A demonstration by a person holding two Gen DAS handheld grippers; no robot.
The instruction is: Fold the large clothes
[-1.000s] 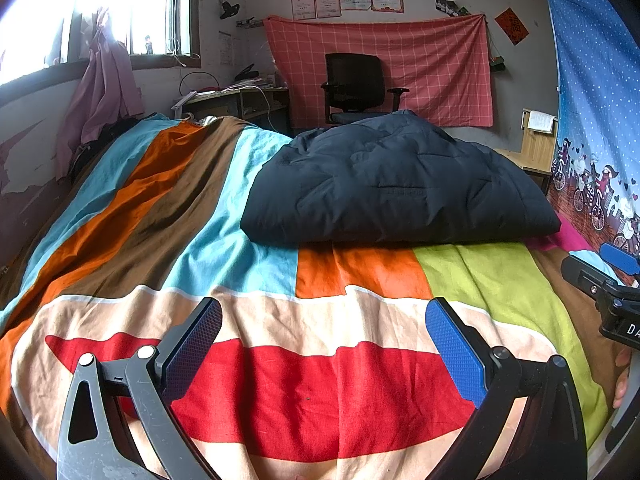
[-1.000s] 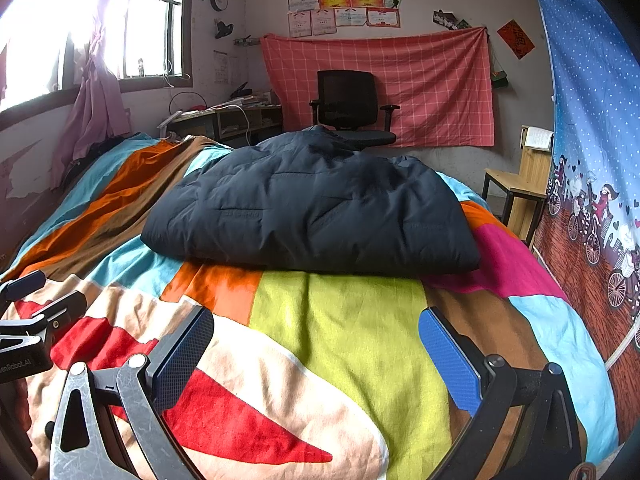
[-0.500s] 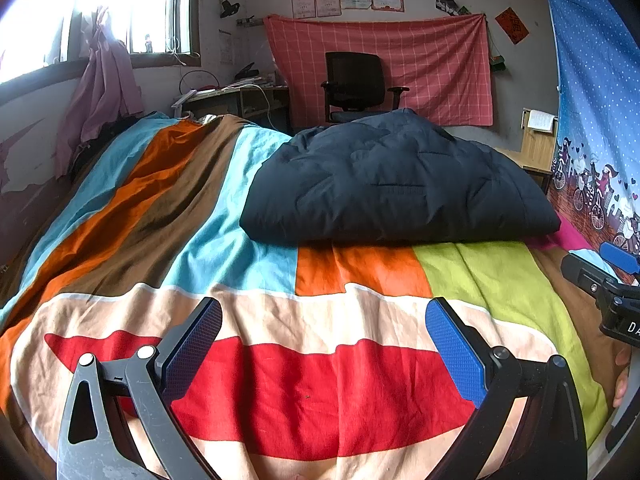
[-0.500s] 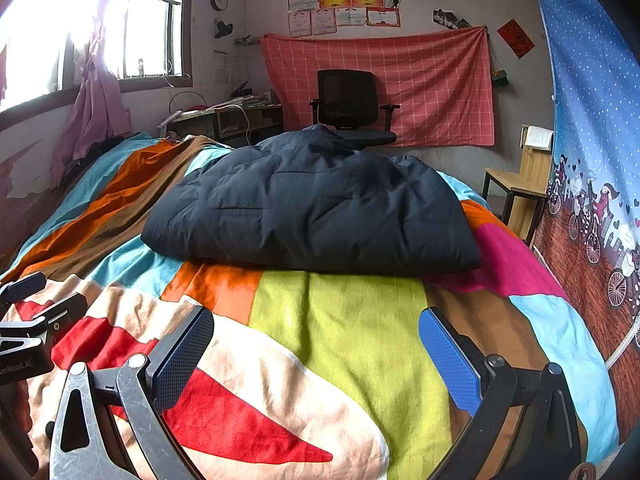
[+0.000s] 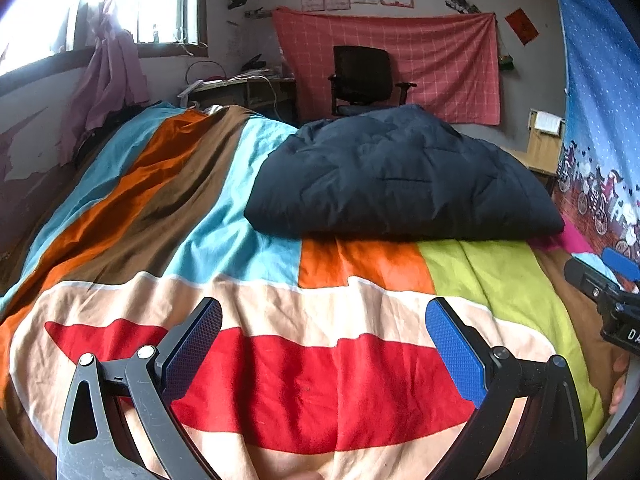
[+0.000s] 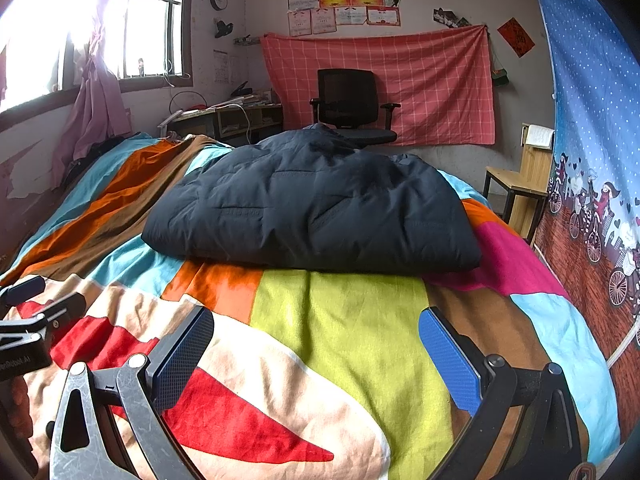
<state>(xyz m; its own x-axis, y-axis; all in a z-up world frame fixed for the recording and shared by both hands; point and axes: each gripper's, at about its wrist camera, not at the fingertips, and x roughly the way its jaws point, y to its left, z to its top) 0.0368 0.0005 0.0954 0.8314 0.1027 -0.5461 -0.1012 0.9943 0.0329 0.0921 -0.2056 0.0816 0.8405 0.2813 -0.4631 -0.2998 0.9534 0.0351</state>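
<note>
Clearly both tools sit low over the near end of the bed's colourful patchwork bedspread (image 5: 224, 240). The left hand-held gripper (image 5: 324, 340) has its blue-padded jaws spread wide with nothing between them, above the red patch; the right hand-held gripper (image 6: 316, 344) is equally wide and unloaded, above the yellow-green patch. Farther off, the dark navy quilted puffer jacket (image 6: 316, 212) lies folded into a bulky bundle, well apart from both. Beyond it stands a black office chair (image 6: 348, 100).
</note>
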